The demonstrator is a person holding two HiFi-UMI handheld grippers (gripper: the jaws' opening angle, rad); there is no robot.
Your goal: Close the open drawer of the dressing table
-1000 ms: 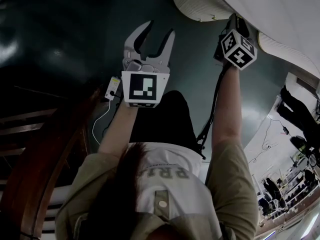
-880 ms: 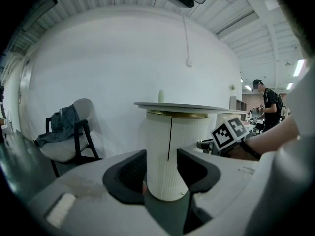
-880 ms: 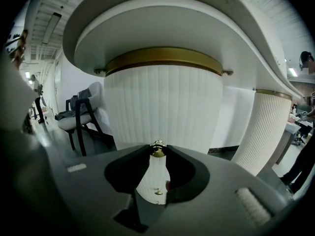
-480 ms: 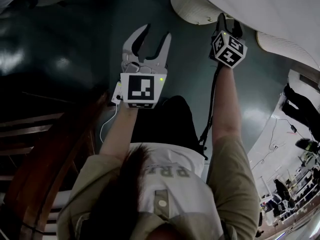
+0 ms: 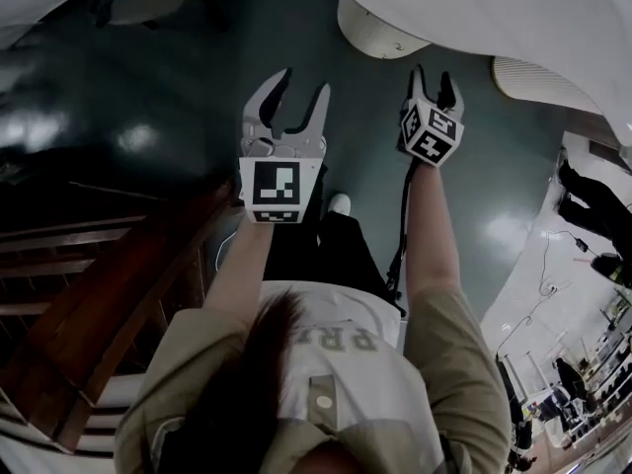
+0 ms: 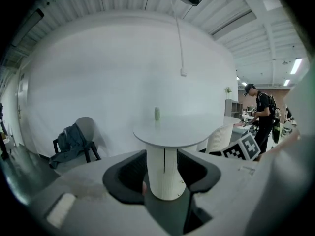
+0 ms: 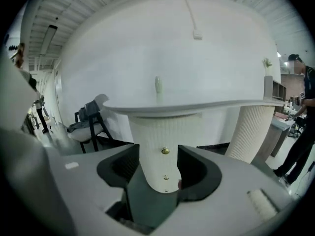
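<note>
Grey left tongs (image 5: pixel 301 85) gape empty, arm outstretched; right tongs (image 5: pixel 433 75) alongside, empty, have just been opening.

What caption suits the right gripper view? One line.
Right gripper, jaws just opened and empty, faces the ribbed, brass-knobbed dressing-table pedestal.

Counted two grippers — left gripper (image 5: pixel 302 85), right gripper (image 5: pixel 433 75) — one dressing table (image 7: pixel 197 105), three knobs (image 7: pixel 165 151), one chair (image 6: pixel 74 141), perhaps two pedestals (image 7: pixel 251 132).

The dressing table (image 5: pixel 513 18) runs off the upper right of my head view; the small pale object (image 6: pixel 157 113) on its top is too small for me to identify.
</note>
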